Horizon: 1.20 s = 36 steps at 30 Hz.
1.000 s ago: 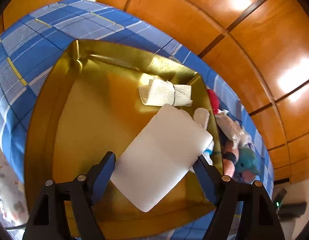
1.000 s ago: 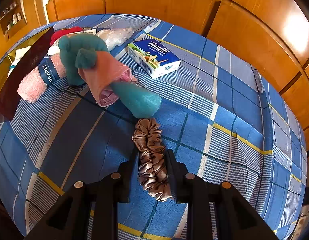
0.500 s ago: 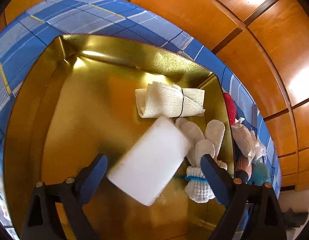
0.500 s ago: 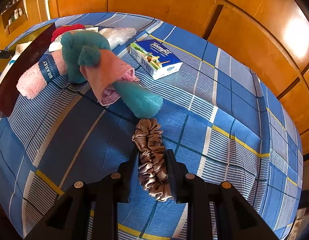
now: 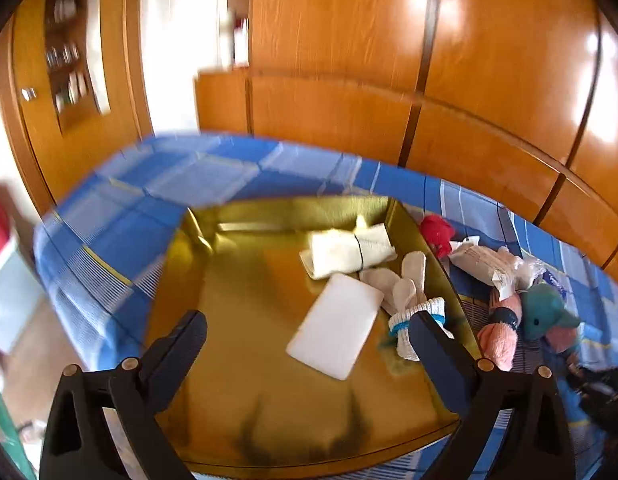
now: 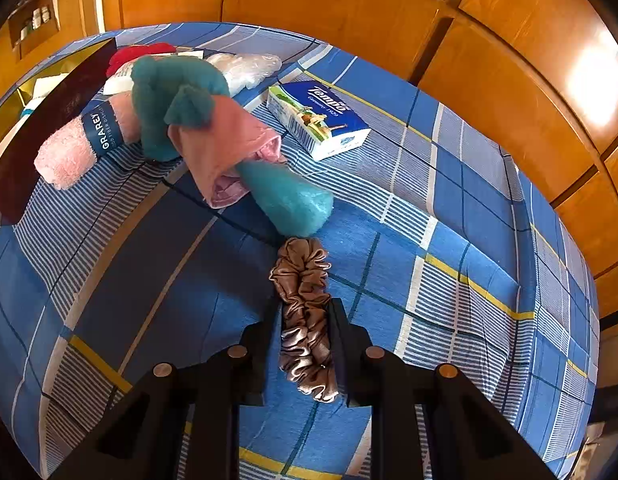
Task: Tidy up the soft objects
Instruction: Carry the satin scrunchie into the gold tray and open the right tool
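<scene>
Behind the plush toy [image 6: 177, 108], a red item [image 6: 127, 53] is mostly hidden.

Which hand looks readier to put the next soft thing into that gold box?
Probably the right gripper: it is shut on the brown scrunchie. The left gripper is open, holding nothing, above the gold box.

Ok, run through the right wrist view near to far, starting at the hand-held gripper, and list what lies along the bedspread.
Right hand-held gripper, shut on the brown satin scrunchie → teal and pink plush toy → Tempo tissue pack → clear plastic-wrapped bundle.
</scene>
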{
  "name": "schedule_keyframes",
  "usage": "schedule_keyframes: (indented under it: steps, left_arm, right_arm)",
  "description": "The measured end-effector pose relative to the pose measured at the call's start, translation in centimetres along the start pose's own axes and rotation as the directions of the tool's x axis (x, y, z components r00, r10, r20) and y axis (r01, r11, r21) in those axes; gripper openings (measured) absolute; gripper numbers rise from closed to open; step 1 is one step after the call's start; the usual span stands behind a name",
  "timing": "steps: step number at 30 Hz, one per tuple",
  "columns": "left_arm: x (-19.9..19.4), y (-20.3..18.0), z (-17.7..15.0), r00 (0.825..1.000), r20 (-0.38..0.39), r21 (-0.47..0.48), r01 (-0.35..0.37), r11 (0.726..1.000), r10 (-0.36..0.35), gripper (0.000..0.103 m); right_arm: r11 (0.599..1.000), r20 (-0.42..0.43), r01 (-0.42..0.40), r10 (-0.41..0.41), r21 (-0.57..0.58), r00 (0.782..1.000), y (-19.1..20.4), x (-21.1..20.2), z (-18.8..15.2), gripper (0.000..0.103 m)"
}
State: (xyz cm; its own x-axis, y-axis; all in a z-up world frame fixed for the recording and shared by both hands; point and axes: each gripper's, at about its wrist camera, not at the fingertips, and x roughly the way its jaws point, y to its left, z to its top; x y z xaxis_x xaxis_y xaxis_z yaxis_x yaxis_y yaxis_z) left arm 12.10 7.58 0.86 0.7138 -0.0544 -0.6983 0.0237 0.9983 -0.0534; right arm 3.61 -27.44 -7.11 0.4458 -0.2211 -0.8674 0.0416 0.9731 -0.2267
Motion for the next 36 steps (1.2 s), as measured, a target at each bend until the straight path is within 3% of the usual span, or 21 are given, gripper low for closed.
schedule_keyframes:
  steps: [4,11,19,23,25,31,36]
  left_arm:
    - [-2.1,-0.2,-0.9,0.996,0.082,0.037,-0.049,0.998,0.046,0.103]
    - [-3.8,0.2,-1.6,0.991,0.119,0.001,-0.061,0.998,0.061,0.103]
    - [-4.5,1.2,-1.8,0.99,0.129,-0.045,-0.049,0.998,0.054,0.103]
    - [-4.9,1.7,-1.9,0.989,0.14,-0.062,-0.047,0.997,0.055,0.103]
    - [-5.0,1.9,-2.0,0.99,0.142,-0.063,-0.015,0.998,0.024,0.103]
    - [-5.4,2.7,-2.3,0.989,0.144,-0.084,-0.008,0.996,0.02,0.103]
    - [-5.2,3.7,-2.4,0.996,0.078,-0.084,0.043,0.996,-0.037,0.103]
  right_arm:
    - [1.0,-0.009,-0.005,0.005,0.003,1.0,0.1,-0.1,0.0,0.022]
    - [1.0,-0.028,-0.006,0.005,-0.018,1.0,0.8,-0.5,-0.1,0.02]
    - [0.994,-0.027,-0.104,0.104,-0.026,0.994,3.0,-2.0,-0.5,0.02]
    - [0.982,0.023,-0.187,0.188,-0.026,0.982,4.6,-3.8,-0.2,0.02]
    - [0.976,0.054,-0.215,0.216,-0.035,0.975,5.5,-4.9,0.4,0.02]
    - [0.95,0.166,-0.299,0.311,-0.096,0.936,9.2,-9.1,3.7,0.02]
    - [0.9,0.199,-0.385,0.423,-0.203,0.884,14.5,-11.4,7.1,0.02]
